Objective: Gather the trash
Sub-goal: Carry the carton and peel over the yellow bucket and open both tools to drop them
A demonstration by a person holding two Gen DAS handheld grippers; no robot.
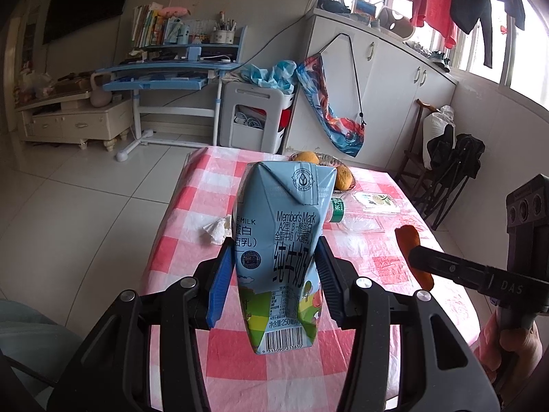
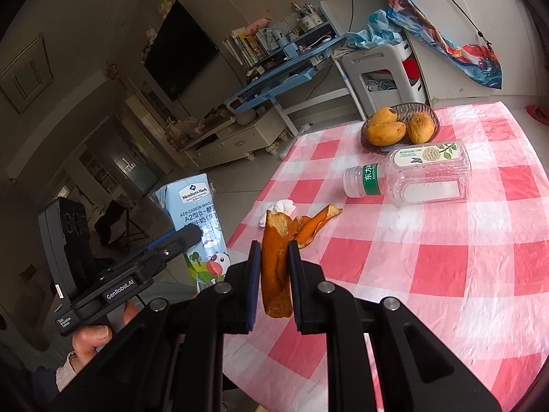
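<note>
I have the pale blue milk carton (image 1: pixel 278 250) clamped upright in my left gripper (image 1: pixel 274 274), its blue-padded jaws pressing both sides, lifted over the near end of the pink-and-white checked surface (image 1: pixel 370 264). To the carton's right, my right gripper (image 2: pixel 274 274) angles downward, jaws pinched on a curled strip of orange peel (image 2: pixel 274 267). Beyond the carton lie a crumpled white tissue (image 1: pixel 218 231), another orange peel scrap (image 2: pixel 317 223) and a clear plastic bottle (image 2: pixel 408 180) on its side.

On the pink-and-white checked tablecloth (image 2: pixel 429 257), my clear plastic bottle (image 2: pixel 408 180) lies just before the dark wicker basket (image 2: pixel 430 110) of mangoes; crumpled white tissue (image 2: pixel 283 206) and curled orange peel (image 2: pixel 319 221) lie left of it.
</note>
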